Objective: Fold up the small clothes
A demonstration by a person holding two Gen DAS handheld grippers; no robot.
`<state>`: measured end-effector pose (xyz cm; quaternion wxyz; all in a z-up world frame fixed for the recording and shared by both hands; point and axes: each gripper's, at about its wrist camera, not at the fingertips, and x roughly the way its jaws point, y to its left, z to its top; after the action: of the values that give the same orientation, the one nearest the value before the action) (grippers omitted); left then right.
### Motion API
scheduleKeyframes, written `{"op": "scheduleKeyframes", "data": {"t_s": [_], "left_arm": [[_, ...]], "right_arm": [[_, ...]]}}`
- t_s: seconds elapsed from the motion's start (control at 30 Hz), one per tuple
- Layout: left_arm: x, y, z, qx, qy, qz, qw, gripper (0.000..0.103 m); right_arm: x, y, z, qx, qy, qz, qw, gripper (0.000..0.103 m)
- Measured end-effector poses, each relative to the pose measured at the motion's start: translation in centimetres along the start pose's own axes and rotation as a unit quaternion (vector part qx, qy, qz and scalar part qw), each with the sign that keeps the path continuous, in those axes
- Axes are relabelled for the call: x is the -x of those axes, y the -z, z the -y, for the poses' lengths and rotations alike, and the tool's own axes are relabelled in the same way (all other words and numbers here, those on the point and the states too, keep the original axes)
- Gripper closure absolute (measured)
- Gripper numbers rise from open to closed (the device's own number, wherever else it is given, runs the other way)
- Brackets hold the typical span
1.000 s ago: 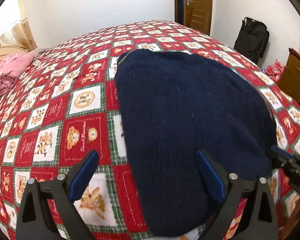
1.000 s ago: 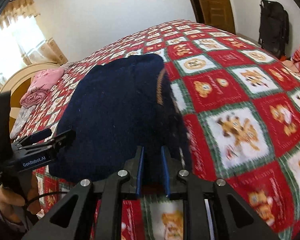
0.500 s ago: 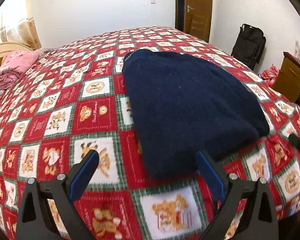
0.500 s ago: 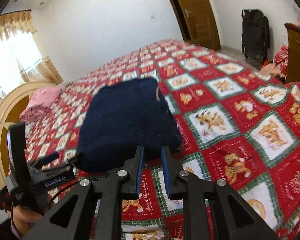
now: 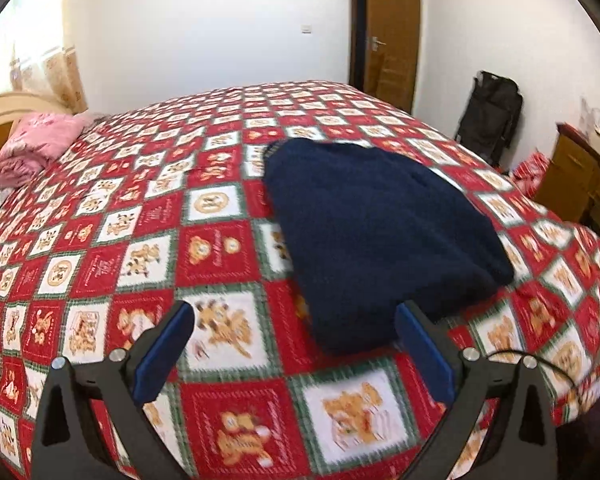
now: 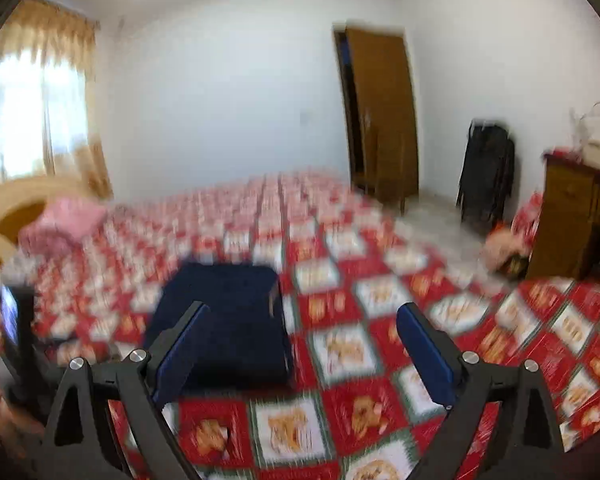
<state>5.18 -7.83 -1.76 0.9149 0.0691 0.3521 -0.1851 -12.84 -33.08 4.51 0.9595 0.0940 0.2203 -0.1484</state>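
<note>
Folded navy sweater (image 5: 380, 236) on quilt (image 5: 220, 248), beyond spread left claw (image 5: 296, 344)

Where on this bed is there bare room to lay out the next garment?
Broad bare patchwork quilt lies between the folded navy knit garment and the pink bundle at the headboard; more beyond the garment toward the wooden door. The bundle's corner is occupied.

Dark navy knitted garment (image 5: 380, 236), folded into a compact rectangle, flat on the patchwork bedspread (image 5: 216, 248).
</note>
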Motion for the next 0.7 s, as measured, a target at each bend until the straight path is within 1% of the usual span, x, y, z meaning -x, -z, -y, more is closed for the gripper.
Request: {"op": "scheduleKeyframes", "data": {"t_s": [0.1,0.2,0.27,0.37,0.43,0.47,0.53,0.57,0.6,0.67,0.7], "left_arm": [[-1.5,-1.6,-1.7,0.03,0.004,-0.01,0.9995,0.0],[-3.7,-3.4,-2.3,0.058,0.026,-0.024,0.9977,0.0],[-6.0,-4.9,-2.1,0.067,0.045,-0.044,0.9958,0.0],[-9.2,-6.3,-1.3,0.072,0.066,-0.081,0.9919,0.0],[-11.7,-6.8,-0.5,0.076,0.08,-0.111,0.9877,0.001],[-12.4,-6.9,-0.2,0.078,0.079,-0.12,0.9866,0.001],[-13.9,-6.7,0.4,0.079,0.076,-0.139,0.9842,0.0],[-14.4,-6.5,0.6,0.081,0.078,-0.142,0.9834,0.0],[-14.7,-6.2,0.6,0.09,0.084,-0.141,0.9823,0.0],[-15.2,-5.8,0.3,0.115,0.099,-0.144,0.9779,0.0],[-15.5,-5.8,0.2,0.123,0.105,-0.149,0.9755,0.0]], "right_arm": [[-5.0,1.0,0.7,-0.036,-0.045,-0.058,0.997,0.009],[-9.0,-0.1,0.9,-0.063,-0.088,-0.076,0.991,0.009],[-11.5,-1.2,0.6,-0.061,-0.095,-0.087,0.99,0.009],[-16.2,-2.9,-0.2,-0.036,-0.108,-0.111,0.987,0.009],[-18.8,-3.1,-0.8,-0.03,-0.11,-0.126,0.986,0.009],[-20.2,-3.0,-0.9,-0.031,-0.105,-0.133,0.985,0.009],[-23.1,-2.2,-0.8,-0.036,-0.102,-0.156,0.982,0.009],[-24.0,-1.9,-0.8,-0.037,-0.1,-0.165,0.98,0.009],[-25.2,-0.8,-0.7,-0.042,-0.104,-0.184,0.977,0.009],[-26.8,0.9,-0.7,-0.056,-0.125,-0.212,0.968,0.012],[-26.9,1.3,-0.6,-0.066,-0.137,-0.208,0.966,0.012]]}}
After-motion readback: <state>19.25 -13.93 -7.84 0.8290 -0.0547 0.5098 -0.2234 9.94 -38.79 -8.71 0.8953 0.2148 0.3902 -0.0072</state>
